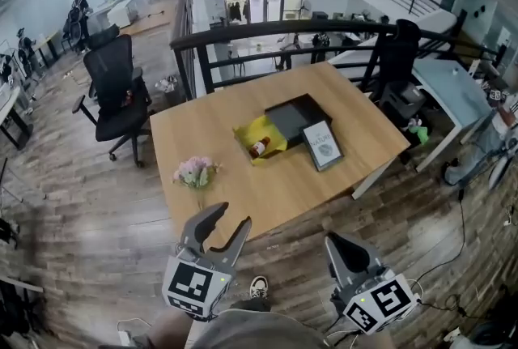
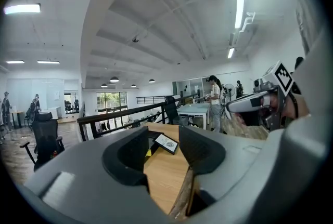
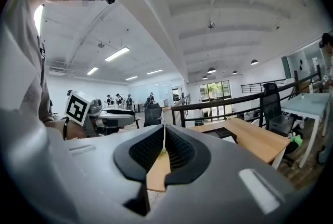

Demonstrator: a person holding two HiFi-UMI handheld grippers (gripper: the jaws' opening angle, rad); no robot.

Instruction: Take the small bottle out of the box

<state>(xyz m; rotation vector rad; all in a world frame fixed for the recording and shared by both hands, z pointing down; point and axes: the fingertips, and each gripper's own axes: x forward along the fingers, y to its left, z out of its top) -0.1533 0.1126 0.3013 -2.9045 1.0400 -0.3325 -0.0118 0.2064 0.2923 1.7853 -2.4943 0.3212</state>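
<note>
Head view: wooden table ahead, both grippers short of its near edge, over the plank floor, well apart from everything on the tabletop. Left gripper: jaws stand clearly apart, roughly two-thirds of the way open, nothing between the pads; its own view shows only the tabletop and the far objects through the gap. Right gripper: jaws closed together, pads meeting along a thin seam in its own view, nothing caught in them. Each gripper's marker cube shows in the other's view, so the two sit side by side at about the same level. Small bottle: lies on its side on crumpled yellow paper near the middle of the table, red band towards its near end. The yellow paper touches the left side of the black box, which is open with a dark interior; I cannot tell whether the paper sits in a part of the box or just beside it. A dark-framed card with a pale face lies against the box's near right corner. Pink flowers lie near the table's left edge. Black office chair to the left of the table, dark railing behind it.
</note>
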